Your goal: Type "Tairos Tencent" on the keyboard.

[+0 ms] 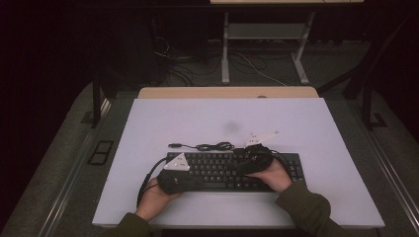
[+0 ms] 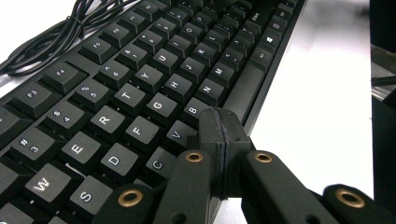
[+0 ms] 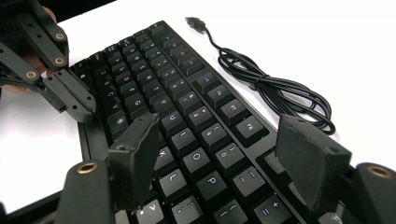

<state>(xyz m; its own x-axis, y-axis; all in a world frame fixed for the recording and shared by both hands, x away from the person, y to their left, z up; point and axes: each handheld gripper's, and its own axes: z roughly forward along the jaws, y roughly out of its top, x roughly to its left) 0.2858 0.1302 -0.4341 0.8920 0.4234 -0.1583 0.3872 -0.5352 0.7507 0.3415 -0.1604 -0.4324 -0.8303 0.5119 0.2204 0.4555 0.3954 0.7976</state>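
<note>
The left gripper (image 2: 220, 128) was seen with its two black jaws pressed together, empty, their tip poised at the near edge of one black plastic keyboard (image 2: 140, 84), beside the V and B keys. The right gripper (image 3: 219, 163) was held with its two jaws spread wide above the keyboard's right-hand keys, nothing between them. One keyboard lay on the one white table (image 1: 197, 118), near its front edge. One thin black cable (image 3: 275, 88), loosely coiled and ending in one plug, was laid just behind the keyboard. Two hands were seen, one behind each gripper.
</note>
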